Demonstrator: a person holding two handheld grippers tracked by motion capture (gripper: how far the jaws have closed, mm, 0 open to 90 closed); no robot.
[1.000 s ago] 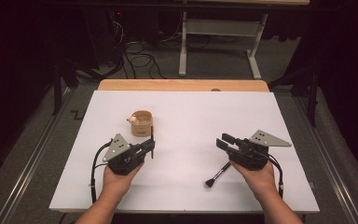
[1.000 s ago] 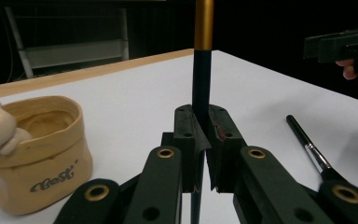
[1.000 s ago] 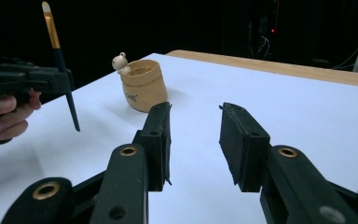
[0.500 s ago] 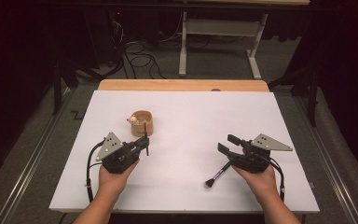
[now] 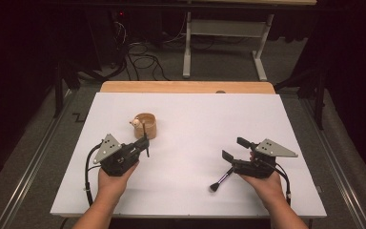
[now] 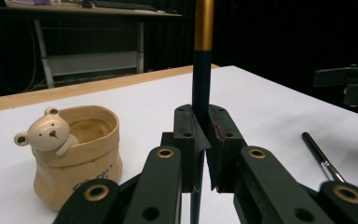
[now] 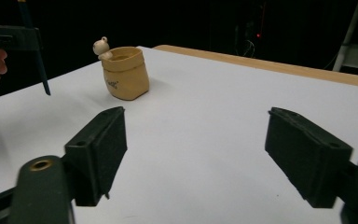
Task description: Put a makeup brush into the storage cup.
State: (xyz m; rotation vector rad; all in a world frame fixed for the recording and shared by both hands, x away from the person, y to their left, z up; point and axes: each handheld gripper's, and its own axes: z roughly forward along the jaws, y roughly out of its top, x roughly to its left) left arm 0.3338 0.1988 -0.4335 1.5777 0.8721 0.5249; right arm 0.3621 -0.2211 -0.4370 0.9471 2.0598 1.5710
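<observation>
My left gripper (image 5: 144, 144) is shut on a dark blue brush handle with a gold band (image 6: 201, 84) and holds it upright, just in front of a tan pouch-shaped cup with a small bear on its rim (image 5: 146, 126). In the left gripper view the cup (image 6: 77, 154) stands to the left of the jaws. My right gripper (image 5: 233, 148) stands open at the right; its jaws have just been opening and nothing lies between them (image 7: 196, 121). A second black brush (image 5: 221, 180) lies on the white board under that gripper.
The white board (image 5: 190, 119) lies on a wooden table whose far edge (image 5: 186, 87) shows behind it. Beyond it are a dark floor, cables and a metal table frame (image 5: 224, 28). My left gripper with its upright brush (image 7: 39, 70) appears at the top left of the right gripper view.
The right gripper's jaws have spread much wider. The left hand has shifted slightly to the left with its brush. The brush on the board has stayed in place.
</observation>
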